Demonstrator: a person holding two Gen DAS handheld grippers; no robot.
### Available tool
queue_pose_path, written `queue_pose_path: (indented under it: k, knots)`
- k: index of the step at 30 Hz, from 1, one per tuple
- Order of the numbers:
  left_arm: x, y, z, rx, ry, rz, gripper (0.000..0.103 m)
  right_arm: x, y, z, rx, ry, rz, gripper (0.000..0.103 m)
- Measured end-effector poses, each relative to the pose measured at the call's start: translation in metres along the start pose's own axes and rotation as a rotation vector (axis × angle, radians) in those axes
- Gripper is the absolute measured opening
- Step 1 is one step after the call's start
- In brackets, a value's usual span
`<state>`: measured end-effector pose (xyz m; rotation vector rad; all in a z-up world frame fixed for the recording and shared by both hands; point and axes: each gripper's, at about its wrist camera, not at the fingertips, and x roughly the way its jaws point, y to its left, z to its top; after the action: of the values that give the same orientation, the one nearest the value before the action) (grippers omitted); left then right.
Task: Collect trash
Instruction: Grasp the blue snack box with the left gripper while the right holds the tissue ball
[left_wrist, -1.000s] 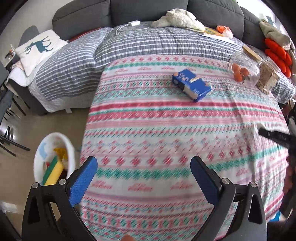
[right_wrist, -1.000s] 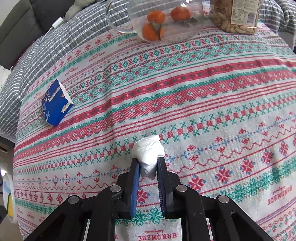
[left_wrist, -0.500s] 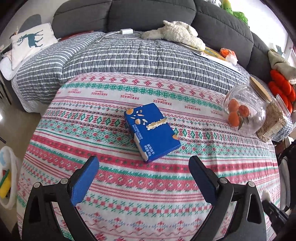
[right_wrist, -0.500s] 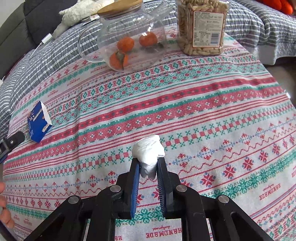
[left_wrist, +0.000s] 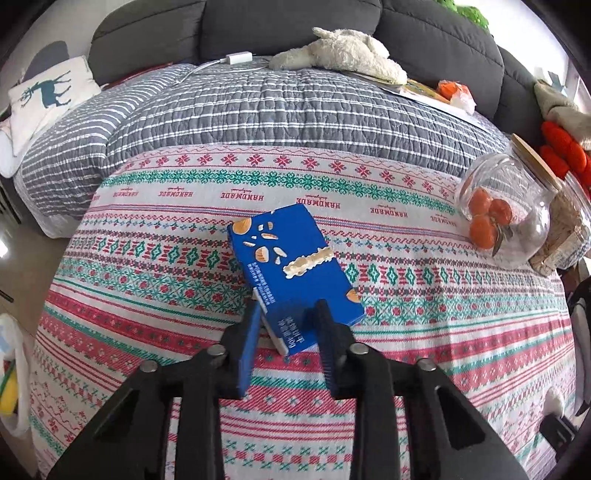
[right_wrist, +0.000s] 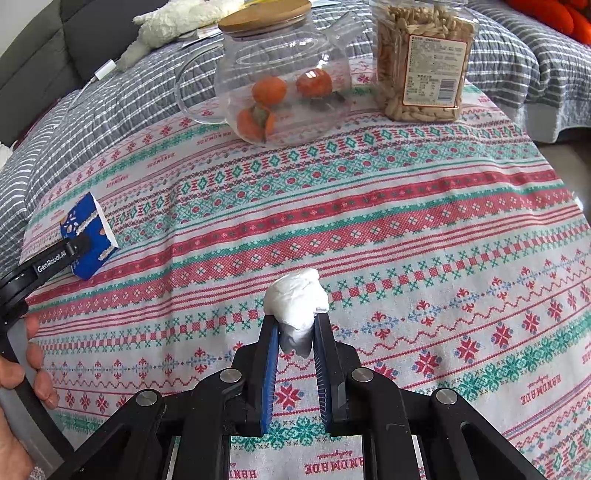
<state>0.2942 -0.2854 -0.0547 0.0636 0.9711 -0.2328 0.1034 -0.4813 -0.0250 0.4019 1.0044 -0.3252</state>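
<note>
Now the left gripper (left_wrist: 286, 317) has just been closing, and its blue pads sit against the two long sides of the near end of a blue snack box (left_wrist: 291, 269), which lies flat on the patterned tablecloth (left_wrist: 424, 332) a little toward the table's far left part. From the right-hand camera the same box (right_wrist: 88, 236) shows near the left edge of the table with the black finger of the left gripper across it, so the grip looks real, though whether the box has left the cloth I cannot tell.

The right gripper (right_wrist: 295, 321) is clamped tight on a crumpled white tissue wad (right_wrist: 297, 306), which stands out above the fingertips over the near middle of the table. A hand (right_wrist: 22, 369) shows at the left border of that view, wrapped round the left gripper's handle.

Along the far right edge of the table stand a glass teapot with a wooden lid (right_wrist: 280, 74), three orange fruits inside it, and just beside it a clear jar of pale seeds or nuts (right_wrist: 421, 59). Behind the table runs a grey sofa under a striped quilt (left_wrist: 258, 107), with a cream plush toy (left_wrist: 340, 51) on it and a deer-print cushion (left_wrist: 48, 96) at the left end. Down at the left border, off the table, a white bin (left_wrist: 14, 376) shows a bit of yellow inside.
</note>
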Motion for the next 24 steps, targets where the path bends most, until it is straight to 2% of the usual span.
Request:
queue_pose_path:
  k: [1,5,10,12,13,14,15,17,20,24]
  knots:
    - [-0.003,0.004,-0.002,0.01,0.014,-0.009,0.011,-0.002,0.002,0.0,-0.003,-0.003,-0.001,0.016]
    - [-0.018,0.026,-0.014,0.003,0.052,-0.058,0.003,-0.011,0.011,-0.004,-0.018,-0.018,-0.008,0.016]
    - [-0.037,0.053,-0.029,0.009,0.05,-0.102,0.005,-0.022,0.021,-0.011,-0.028,-0.031,-0.004,0.016]
    - [-0.039,0.057,-0.029,-0.001,0.063,-0.122,0.015,-0.026,0.024,-0.013,-0.026,-0.034,0.018,0.016]
    - [-0.04,0.059,-0.028,-0.013,0.069,-0.118,0.044,-0.028,0.025,-0.014,-0.028,-0.039,0.025,0.017]
    - [-0.041,0.059,-0.027,-0.03,0.062,-0.108,0.08,-0.029,0.027,-0.014,-0.031,-0.043,0.024,0.017]
    - [-0.043,0.058,-0.026,-0.046,0.037,-0.105,0.089,-0.028,0.028,-0.014,-0.035,-0.046,0.021,0.017]
    - [-0.042,0.051,-0.021,-0.072,0.002,-0.089,0.093,-0.023,0.027,-0.013,-0.041,-0.04,0.004,0.017]
    - [-0.023,0.031,-0.011,-0.093,0.029,-0.07,0.093,-0.01,0.018,-0.01,-0.038,-0.019,-0.019,0.017]
    - [0.002,0.009,-0.001,-0.143,0.026,-0.045,0.093,0.0,0.005,-0.003,-0.017,-0.004,-0.021,0.017]
